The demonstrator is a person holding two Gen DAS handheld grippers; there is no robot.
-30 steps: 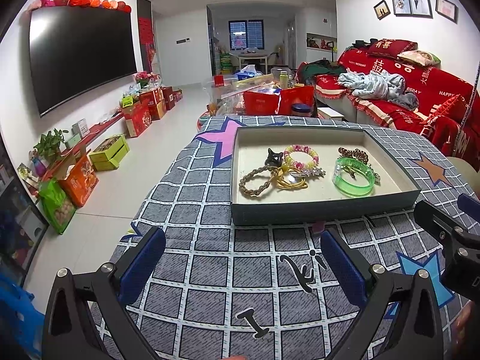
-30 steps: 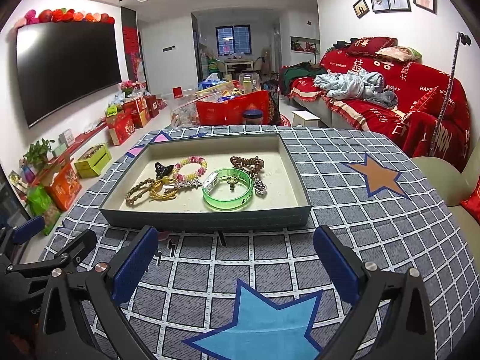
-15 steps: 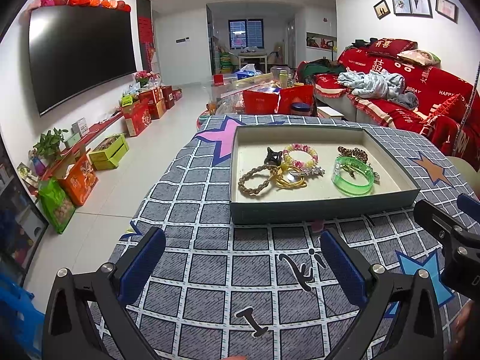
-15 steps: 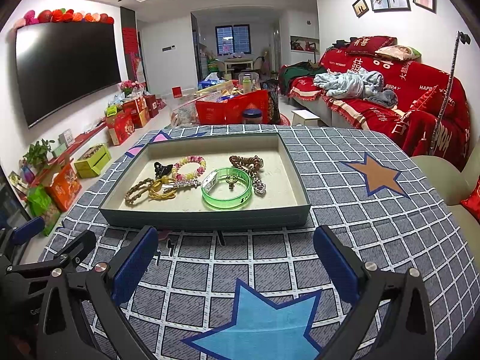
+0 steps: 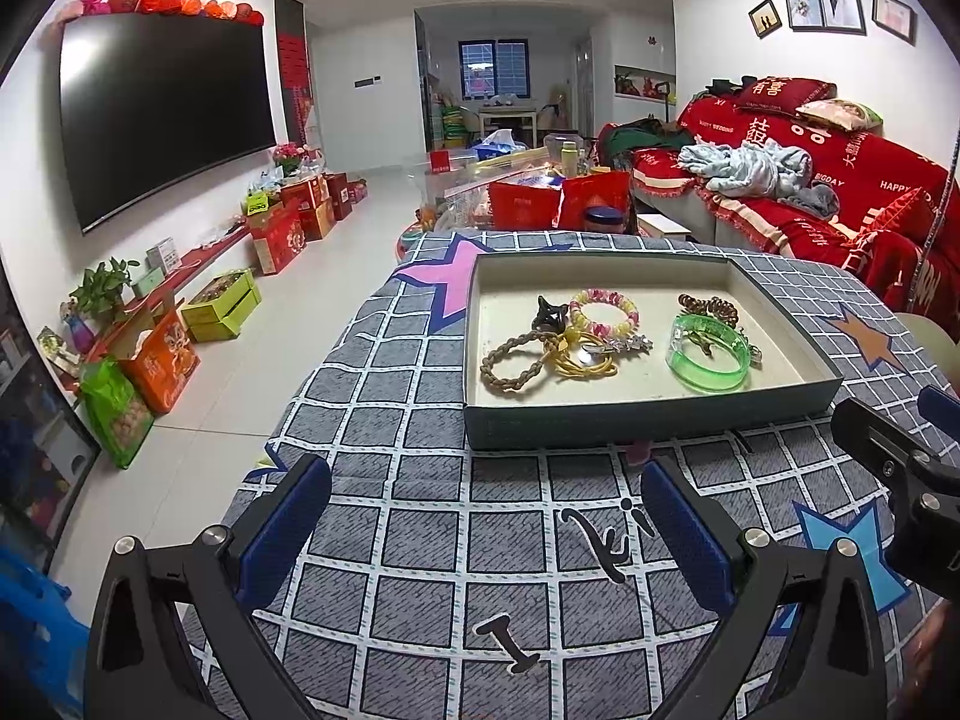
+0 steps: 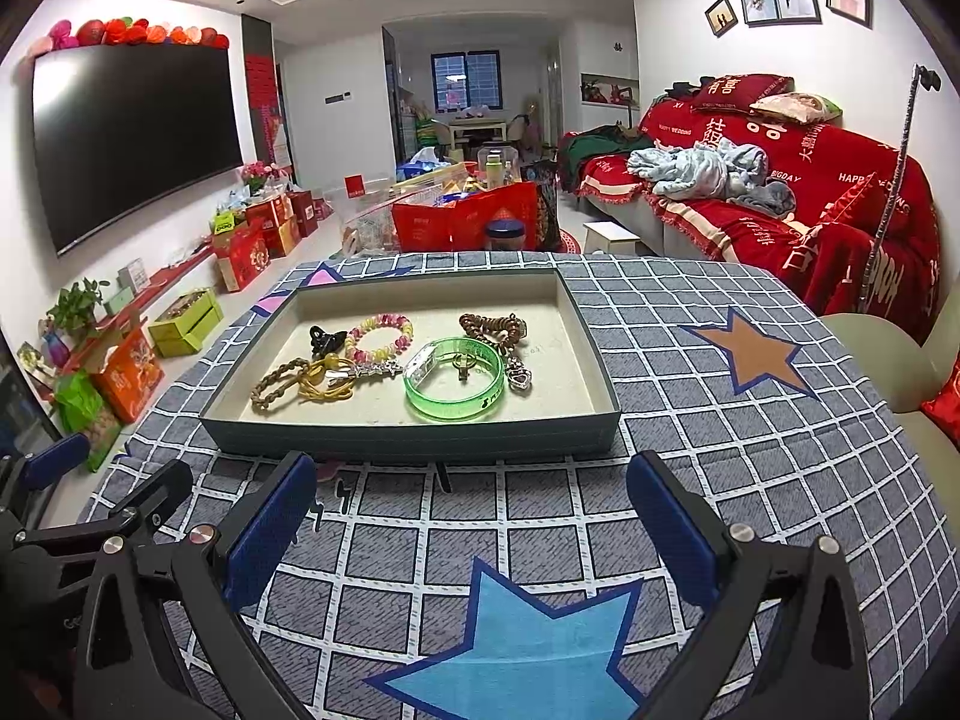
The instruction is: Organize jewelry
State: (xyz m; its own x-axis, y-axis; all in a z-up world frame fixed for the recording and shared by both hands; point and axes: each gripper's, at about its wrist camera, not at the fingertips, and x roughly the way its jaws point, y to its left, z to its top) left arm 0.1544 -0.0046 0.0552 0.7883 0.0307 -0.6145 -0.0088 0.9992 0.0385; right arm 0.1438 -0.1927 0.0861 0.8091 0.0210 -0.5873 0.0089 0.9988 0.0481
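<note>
Both tongs, released: your left gripper and right gripper stand with jaws spread wide, nothing between the blue pads, hovering over the checked tablecloth short of the tray. Neither touches cloth or tray.

Contents of tray, all lying inside its walls:
- green bangle, near the front wall, right of centre, with a small dark charm inside its ring.
- brown bead strand, behind the bangle; a silver heart pendant lies at its near end, possibly attached, though the view is too small to confirm.
- pink-and-yellow bead bracelet, centre.
- black hair claw, just left of it.
- braided cord bracelet, yellow elastic bands and a silver star clip, overlapping in one tangle.

Status: the heap fits either jewelry gathered into the tray or jewelry awaiting sorting.

Handling note: should you pick from the tangle, close on one loop only and lift slowly, since neighbours will likely drag along.
</note>
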